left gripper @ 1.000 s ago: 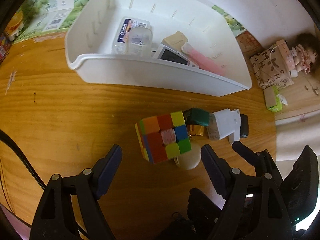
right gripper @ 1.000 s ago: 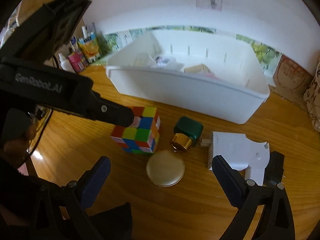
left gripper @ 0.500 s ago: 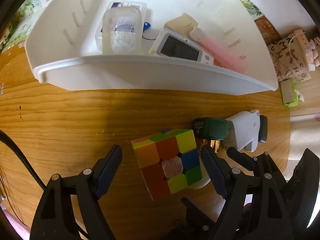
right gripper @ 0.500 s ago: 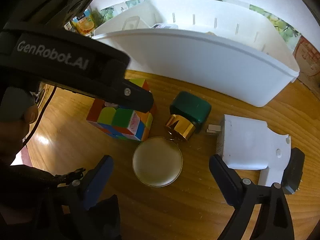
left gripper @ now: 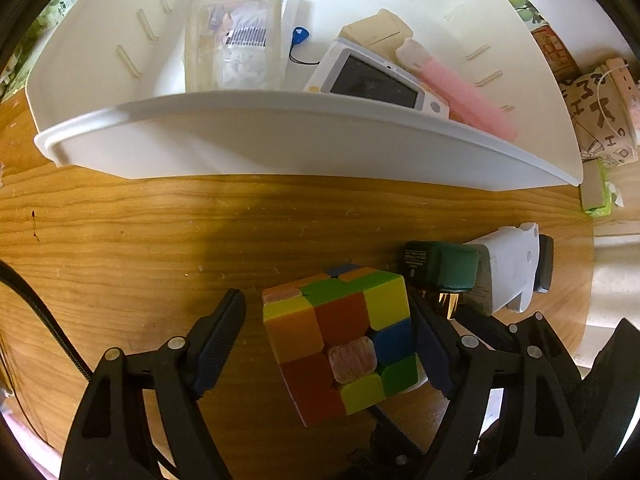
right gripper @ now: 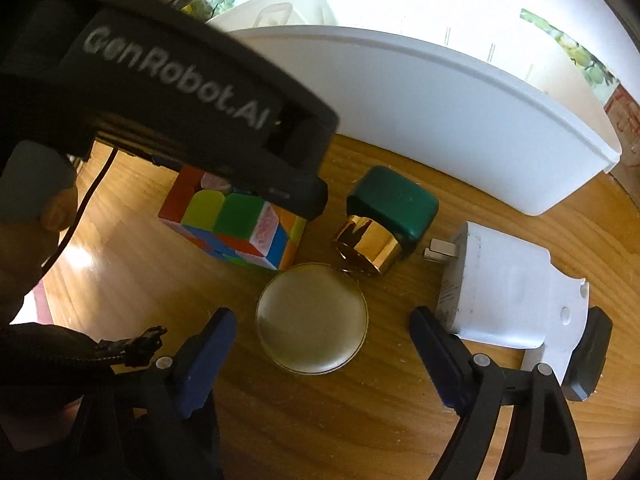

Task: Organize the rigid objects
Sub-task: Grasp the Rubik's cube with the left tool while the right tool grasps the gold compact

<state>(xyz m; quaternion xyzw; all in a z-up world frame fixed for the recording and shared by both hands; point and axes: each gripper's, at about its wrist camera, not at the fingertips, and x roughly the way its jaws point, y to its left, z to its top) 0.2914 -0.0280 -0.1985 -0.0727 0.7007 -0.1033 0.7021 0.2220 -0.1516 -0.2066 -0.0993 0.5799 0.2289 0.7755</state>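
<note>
Left tongs (left gripper: 328, 340) spread wide around puzzle cube (left gripper: 340, 340) on bench (left gripper: 120, 248), near white bin (left gripper: 280, 140). Right tongs (right gripper: 320, 352) also spread, straddling round disc (right gripper: 312, 318).

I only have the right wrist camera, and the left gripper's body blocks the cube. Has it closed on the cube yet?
Observer: No. The left gripper is open, with the cube between its fingers and a clear gap on the left side.
Operator: What's inside the bin? I only see its outer wall.
Observer: The bin holds a clear plastic box, a white gadget with a screen, a pink case and a beige box.
</note>
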